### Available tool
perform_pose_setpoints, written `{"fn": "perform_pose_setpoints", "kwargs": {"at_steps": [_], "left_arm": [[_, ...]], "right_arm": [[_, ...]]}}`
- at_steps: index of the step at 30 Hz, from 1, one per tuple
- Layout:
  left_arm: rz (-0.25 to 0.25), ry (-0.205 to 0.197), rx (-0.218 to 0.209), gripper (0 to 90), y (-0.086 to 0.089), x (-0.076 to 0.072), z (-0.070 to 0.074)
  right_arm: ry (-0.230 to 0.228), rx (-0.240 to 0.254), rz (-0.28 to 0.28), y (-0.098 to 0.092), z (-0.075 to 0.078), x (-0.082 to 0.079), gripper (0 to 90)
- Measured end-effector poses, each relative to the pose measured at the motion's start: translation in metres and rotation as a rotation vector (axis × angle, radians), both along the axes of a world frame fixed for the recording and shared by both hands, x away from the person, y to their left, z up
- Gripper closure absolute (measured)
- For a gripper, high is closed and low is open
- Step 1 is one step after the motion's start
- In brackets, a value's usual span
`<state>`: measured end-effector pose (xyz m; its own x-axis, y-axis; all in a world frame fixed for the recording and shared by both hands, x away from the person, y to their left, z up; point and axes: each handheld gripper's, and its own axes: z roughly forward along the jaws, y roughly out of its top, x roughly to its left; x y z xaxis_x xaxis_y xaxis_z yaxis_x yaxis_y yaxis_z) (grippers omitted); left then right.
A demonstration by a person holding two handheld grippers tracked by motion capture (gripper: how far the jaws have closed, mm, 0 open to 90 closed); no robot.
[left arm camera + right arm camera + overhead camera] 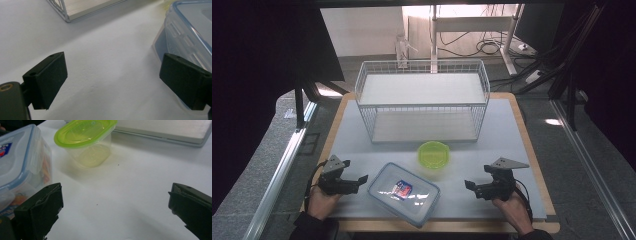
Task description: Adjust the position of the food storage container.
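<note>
Clear box (404, 193): blue-rimmed lid, red-and-blue label. Clear tub (434, 155) beside box: lime-green lid. Wire basket (422, 100) beyond box: white. Surface (507, 135): pale grey. Claws: black.

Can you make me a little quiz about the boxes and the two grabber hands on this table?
1. What colour is the lid of the small tub?
2. True or false: the left gripper holds the big clear box.
3. Which stands farthest from the person: A the wire rack, B the big clear box, C the right gripper?

Key: 1 green; 2 false, its jaws stand open beside the box; 3 A.
</note>
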<state>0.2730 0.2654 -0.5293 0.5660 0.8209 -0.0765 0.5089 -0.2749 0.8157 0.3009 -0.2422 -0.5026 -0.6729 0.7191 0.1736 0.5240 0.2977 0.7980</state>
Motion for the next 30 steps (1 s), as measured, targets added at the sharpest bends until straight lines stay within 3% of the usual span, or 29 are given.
{"fn": "perform_pose_setpoints", "kwargs": {"at_steps": [8, 20, 25, 30], "left_arm": [[-0.016, -0.026, -0.033, 6.3, 0.0, -0.002, 0.003], [-0.036, -0.038, 0.001, 4.7, -0.006, -0.001, 0.002], [-0.036, -0.047, 0.001, 4.7, -0.006, -0.001, 0.002], [-0.032, -0.052, 0.0, 4.8, -0.006, -0.001, 0.002]], "right_arm": [[0.0, -0.098, 0.012, 0.005, -0.004, 0.001, 0.0], [0.028, -0.091, 0.011, 0.005, 0.001, 0.003, 2.1], [0.019, -0.084, 0.02, 0.008, 0.006, 0.003, 9.4], [0.016, -0.083, 0.043, 0.016, 0.016, 0.006, 29.8]]}}
